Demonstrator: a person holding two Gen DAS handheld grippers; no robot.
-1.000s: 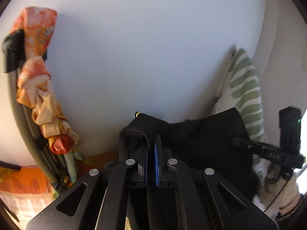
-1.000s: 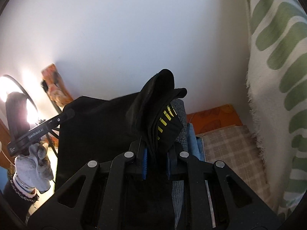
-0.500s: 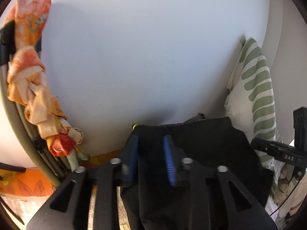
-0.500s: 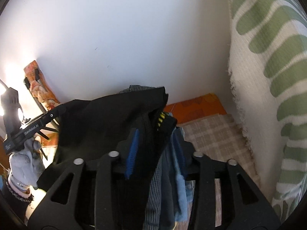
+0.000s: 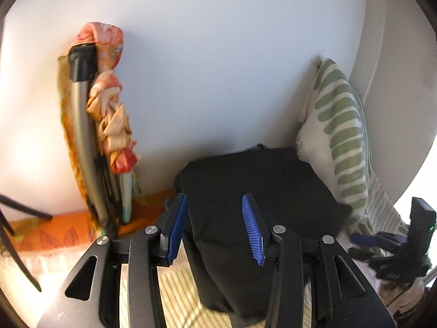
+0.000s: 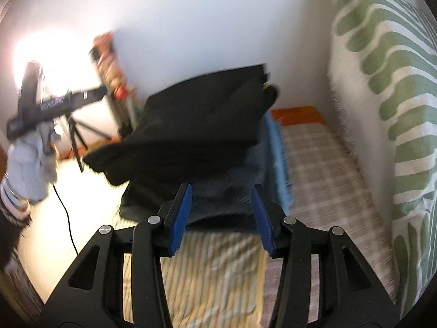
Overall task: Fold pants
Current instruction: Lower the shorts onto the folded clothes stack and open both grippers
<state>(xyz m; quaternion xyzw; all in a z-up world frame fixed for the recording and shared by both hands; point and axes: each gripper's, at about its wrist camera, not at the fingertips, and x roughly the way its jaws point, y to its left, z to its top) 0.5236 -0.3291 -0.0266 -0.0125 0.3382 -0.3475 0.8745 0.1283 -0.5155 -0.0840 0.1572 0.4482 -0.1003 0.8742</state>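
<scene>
Black pants [image 5: 259,191] folded, resting on clothing stack [image 6: 232,191] ahead of jaws. Left gripper [image 5: 215,228], right gripper [image 6: 221,216] just opened, part-open, empty. Fold appears finished.

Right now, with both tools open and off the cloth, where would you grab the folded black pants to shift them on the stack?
Probably take the black pants at the loose near-left corner that overhangs the grey garment beneath. Come in low from the near side with the right tool, one pad under the overhang. That edge hangs free; the far edge lies close to the wall.
</scene>
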